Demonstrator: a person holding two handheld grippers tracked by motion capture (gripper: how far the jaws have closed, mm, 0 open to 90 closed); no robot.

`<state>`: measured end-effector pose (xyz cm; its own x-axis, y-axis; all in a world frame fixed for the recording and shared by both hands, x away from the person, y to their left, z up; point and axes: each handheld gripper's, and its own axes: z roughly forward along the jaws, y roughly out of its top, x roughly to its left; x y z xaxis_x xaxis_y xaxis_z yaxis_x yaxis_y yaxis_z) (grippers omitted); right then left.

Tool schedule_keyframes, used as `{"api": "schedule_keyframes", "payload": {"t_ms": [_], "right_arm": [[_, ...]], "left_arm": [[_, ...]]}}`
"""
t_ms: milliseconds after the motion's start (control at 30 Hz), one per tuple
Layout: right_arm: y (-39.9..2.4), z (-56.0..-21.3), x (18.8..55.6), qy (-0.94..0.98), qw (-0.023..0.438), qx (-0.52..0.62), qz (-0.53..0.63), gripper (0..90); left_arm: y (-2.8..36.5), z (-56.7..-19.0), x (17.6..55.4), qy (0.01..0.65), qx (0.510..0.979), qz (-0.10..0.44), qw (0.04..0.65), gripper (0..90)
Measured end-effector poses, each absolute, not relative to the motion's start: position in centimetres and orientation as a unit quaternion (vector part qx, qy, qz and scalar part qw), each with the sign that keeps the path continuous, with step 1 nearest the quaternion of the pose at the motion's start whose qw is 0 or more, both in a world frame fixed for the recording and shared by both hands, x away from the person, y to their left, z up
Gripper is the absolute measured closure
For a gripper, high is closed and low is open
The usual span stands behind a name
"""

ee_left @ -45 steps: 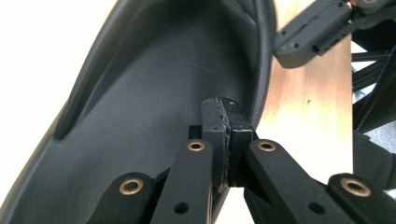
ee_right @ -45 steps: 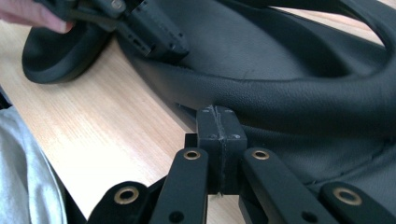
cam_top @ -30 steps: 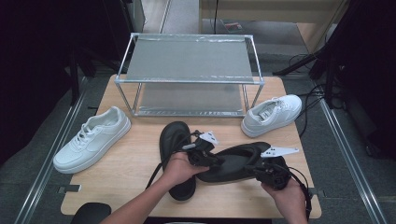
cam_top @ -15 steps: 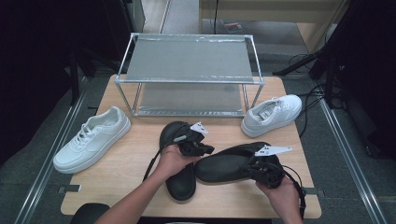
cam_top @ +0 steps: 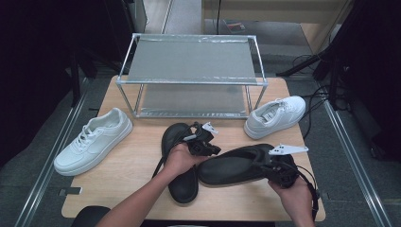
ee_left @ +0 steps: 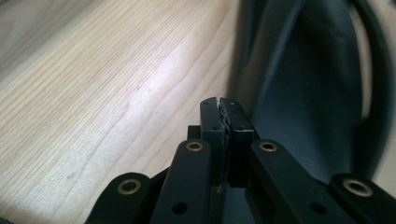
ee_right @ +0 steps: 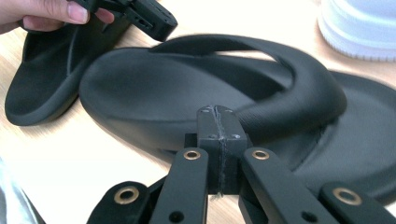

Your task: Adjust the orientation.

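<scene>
Two black flip-flop sandals lie on the wooden table [cam_top: 137, 165]. One sandal [cam_top: 177, 156] points away from me and the other sandal [cam_top: 236, 166] lies crosswise to its right. My left gripper [cam_top: 208, 147] hovers over the first sandal's right edge. Its jaws [ee_left: 219, 105] are shut with nothing between them, and that sandal [ee_left: 308, 93] lies just to their right. My right gripper [cam_top: 267, 166] sits at the right end of the crosswise sandal [ee_right: 196, 79], shut and empty [ee_right: 217, 112]. The left hand and its gripper [ee_right: 140, 14] appear beyond it.
A white sneaker [cam_top: 94, 139] rests at the table's left edge and another white sneaker [cam_top: 276, 116] at the back right, also seen as a white sole [ee_right: 359, 28]. A two-tier metal rack [cam_top: 191, 75] stands at the back. Cables trail off the right side.
My left hand has shifted slightly up the table over the left sandal. The right hand and the crosswise sandal have barely moved.
</scene>
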<state>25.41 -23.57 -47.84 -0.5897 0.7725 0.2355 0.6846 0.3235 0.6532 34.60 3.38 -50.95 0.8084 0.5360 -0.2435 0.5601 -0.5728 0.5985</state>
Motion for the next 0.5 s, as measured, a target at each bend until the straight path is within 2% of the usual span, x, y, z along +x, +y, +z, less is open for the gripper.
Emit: {"api": "schedule_keyframes", "payload": {"t_ms": [133, 500], "right_arm": [[-23.6, -48.8, 25.8, 0.817, 0.049, 0.454, 0.352, 90.0], [-24.4, -48.8, 26.1, 0.807, 0.042, 0.468, 0.356, 90.0]], "left_arm": [[2.9, -51.0, 34.3, 0.307, 0.891, -0.011, 0.336, 90.0], [2.8, -51.0, 32.9, 0.292, 0.897, -0.035, 0.329, 90.0]]}}
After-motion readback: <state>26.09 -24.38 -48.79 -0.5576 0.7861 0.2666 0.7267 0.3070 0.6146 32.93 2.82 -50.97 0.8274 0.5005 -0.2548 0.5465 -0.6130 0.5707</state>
